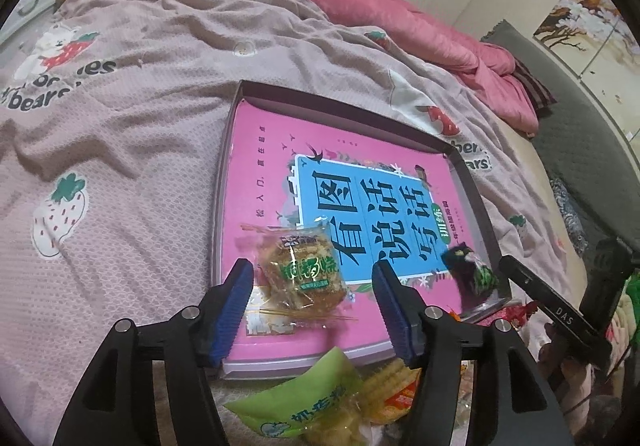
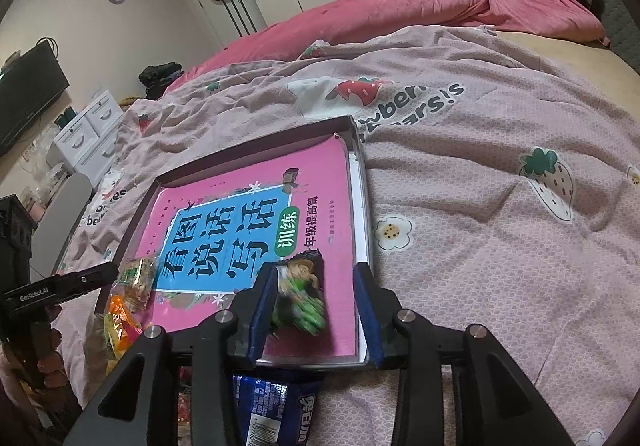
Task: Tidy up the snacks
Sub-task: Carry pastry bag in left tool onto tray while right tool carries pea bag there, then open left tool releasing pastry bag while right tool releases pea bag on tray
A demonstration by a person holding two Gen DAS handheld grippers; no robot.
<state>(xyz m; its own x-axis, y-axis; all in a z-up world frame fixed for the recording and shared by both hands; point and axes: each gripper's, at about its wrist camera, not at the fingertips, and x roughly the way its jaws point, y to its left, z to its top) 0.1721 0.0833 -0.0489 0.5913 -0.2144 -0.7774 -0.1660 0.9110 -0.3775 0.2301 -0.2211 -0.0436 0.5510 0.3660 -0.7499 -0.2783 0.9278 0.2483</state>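
The left gripper (image 1: 316, 306) stands open around a crinkly pastry packet (image 1: 308, 270) lying in the box (image 1: 472, 174); the right gripper (image 2: 316, 310), open, straddles a blurred green packet (image 2: 300, 298). Both look light, slippery; pinch the sealed edges.

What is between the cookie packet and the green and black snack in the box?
Only the pink book with its blue title panel. The cookie packet and the green-and-black snack both lie on it, apart, as the left wrist view shows.
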